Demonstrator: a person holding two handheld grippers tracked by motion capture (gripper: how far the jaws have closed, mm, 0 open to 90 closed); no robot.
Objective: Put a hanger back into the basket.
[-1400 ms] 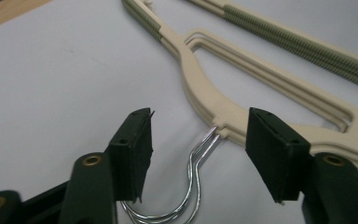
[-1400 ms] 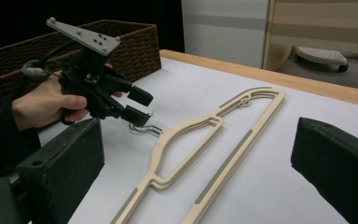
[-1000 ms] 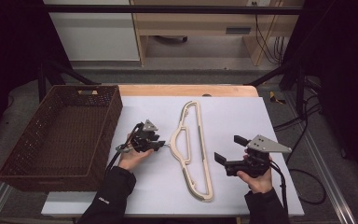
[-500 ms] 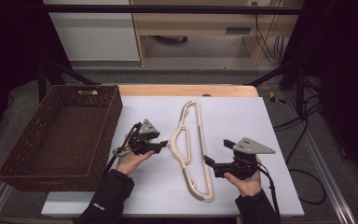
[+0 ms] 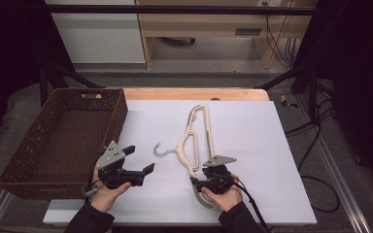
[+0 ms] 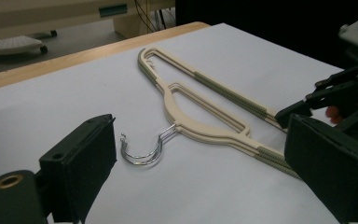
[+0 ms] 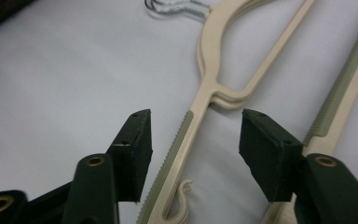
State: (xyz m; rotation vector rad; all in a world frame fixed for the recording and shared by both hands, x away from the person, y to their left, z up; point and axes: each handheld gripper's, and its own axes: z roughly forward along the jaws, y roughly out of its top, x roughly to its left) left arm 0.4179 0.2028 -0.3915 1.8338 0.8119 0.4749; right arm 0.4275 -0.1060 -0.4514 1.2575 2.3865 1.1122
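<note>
Cream plastic hangers (image 5: 195, 138), apparently two stacked, lie on the white sheet (image 5: 252, 145) with their metal hooks (image 5: 164, 151) pointing left. My left gripper (image 5: 140, 158) hovers just left of the hooks; its jaws have just been opening and stand wide with nothing between them. In the left gripper view the hooks (image 6: 142, 151) lie ahead of the pads. My right gripper (image 5: 200, 183) is low over the hangers' near arm. Its jaws have just been closing and straddle that ribbed arm (image 7: 175, 154) in the right gripper view, but the pads (image 7: 137, 149) stand clear of it.
A dark wicker basket (image 5: 58, 136) stands at the left edge of the table, close to my left hand. A wooden table edge (image 5: 194, 93) runs along the back. The right gripper (image 6: 349, 93) also appears at the right of the left gripper view.
My left gripper has let go of the hooks, opened and drawn back toward the near left. My right gripper has moved left and down onto the hangers' near arm and partly closed.
</note>
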